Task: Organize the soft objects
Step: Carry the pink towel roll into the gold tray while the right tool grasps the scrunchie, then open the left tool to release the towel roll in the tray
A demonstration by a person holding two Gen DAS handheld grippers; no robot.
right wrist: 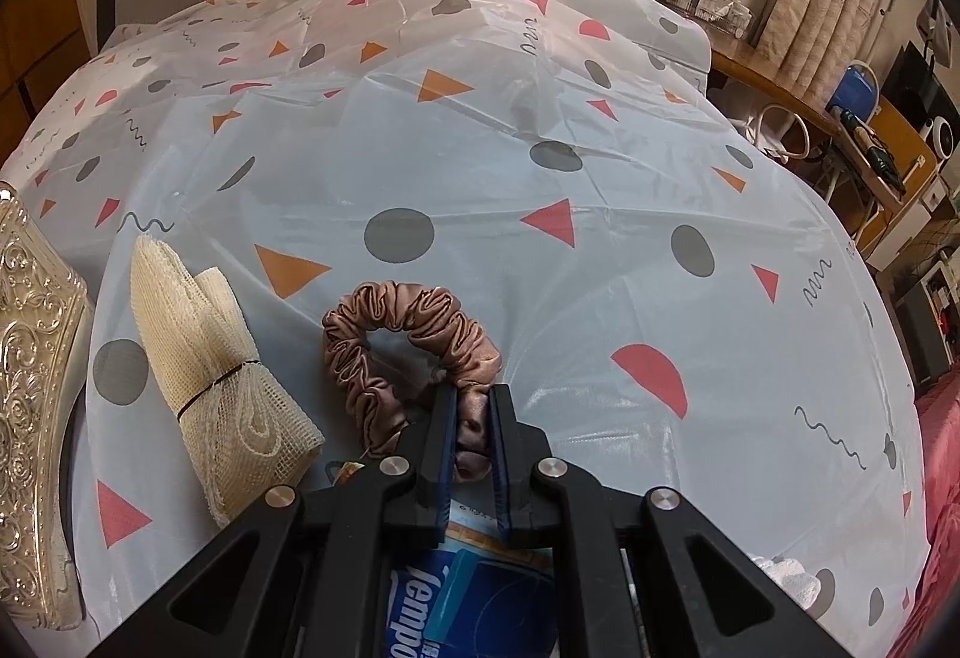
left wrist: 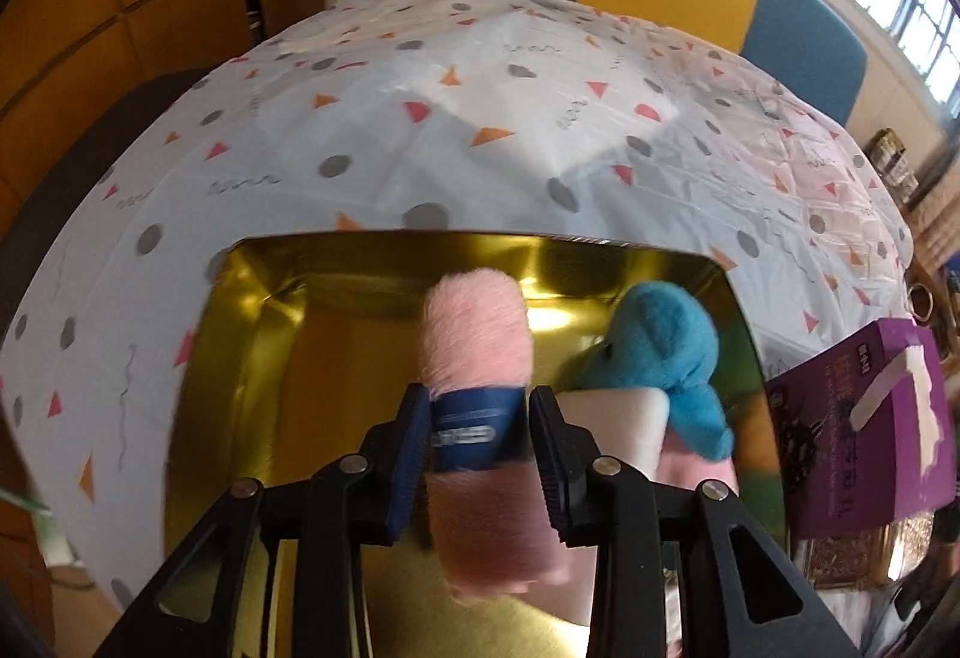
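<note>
Pink roll (left wrist: 480, 358): fluffy, with a blue band round its middle; it stands between the fingers of the left gripper (left wrist: 480, 454), over the gold tray (left wrist: 252, 358).
Left gripper: jaws apart. The left pad lies against the blue band; a narrow gap shows at the right pad. Whether the roll is gripped or just let go cannot be told.
Blue plush (left wrist: 660, 352): inside the tray, at its right wall, just right of the pink roll.
White block (left wrist: 618, 430): inside the tray, under and touching the blue plush.
Pink cloth (left wrist: 696, 472): partly hidden, below the blue plush in the tray's right corner.
Tray: shiny gold inside, resting on the patterned tablecloth (left wrist: 420, 118).
Purple box (left wrist: 864, 418): just beyond the tray's right wall, a white tissue sticking out of its top.
Scrunchie (right wrist: 384, 322): brown satin, lying on the tablecloth in the right wrist view, well right of the tray's embossed outer wall (right wrist: 30, 358).
Right gripper (right wrist: 471, 406): jaws clamped on the near side of the scrunchie.
Mesh bundle (right wrist: 222, 376): cream netting tied with a dark band, between the tray wall and the scrunchie.
Tissue pack (right wrist: 438, 598): blue, under the right gripper, near the table's front edge.
White cloth (right wrist: 786, 580): small, partly hidden, right of the tissue pack.
</note>
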